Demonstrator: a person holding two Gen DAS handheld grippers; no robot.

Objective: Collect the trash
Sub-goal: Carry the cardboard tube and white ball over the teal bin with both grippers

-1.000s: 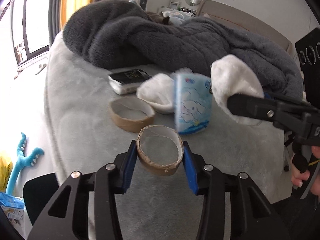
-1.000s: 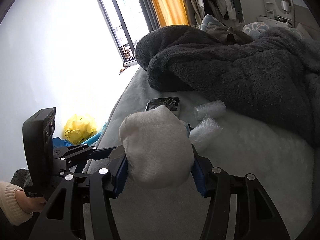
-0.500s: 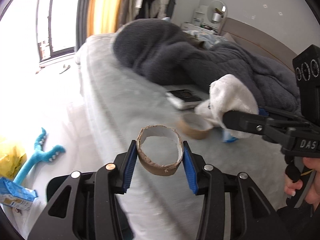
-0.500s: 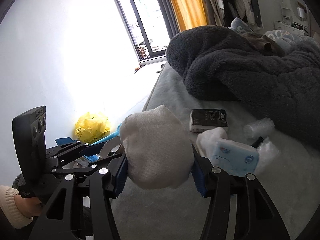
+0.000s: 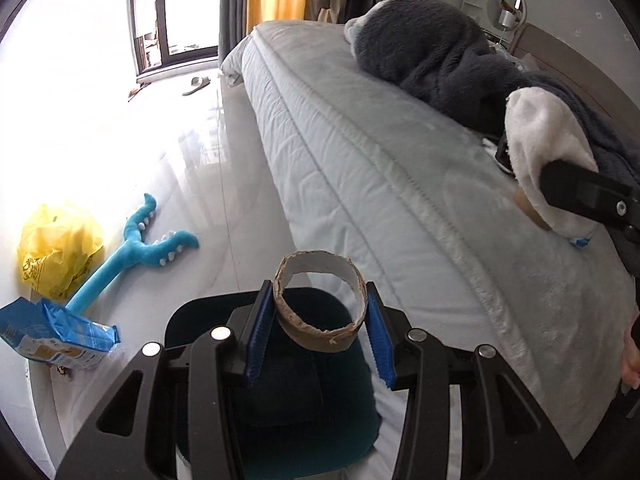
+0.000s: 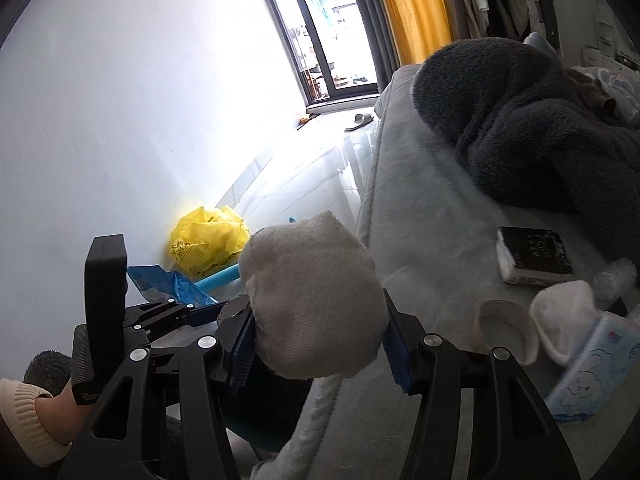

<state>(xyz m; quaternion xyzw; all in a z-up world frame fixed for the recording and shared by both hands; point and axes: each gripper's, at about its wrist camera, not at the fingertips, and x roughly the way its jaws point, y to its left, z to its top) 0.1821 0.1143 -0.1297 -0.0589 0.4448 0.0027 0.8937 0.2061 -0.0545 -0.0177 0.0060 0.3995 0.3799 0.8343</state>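
Observation:
My left gripper is shut on a brown cardboard tape ring, held over a dark round bin on the floor beside the bed. My right gripper is shut on a white fluffy sock, held at the bed's edge; the sock also shows in the left wrist view. On the bed lie a second cardboard ring, another white sock, a blue and white tissue pack and a black and white packet.
A dark grey blanket is heaped on the pale bed. On the floor by the wall lie a yellow plastic bag, a blue plush toy and a blue packet. A slipper lies near the window.
Both grippers have swung left, away from the middle of the bed towards its edge and the floor. The left gripper with the ring is now over the dark bin.

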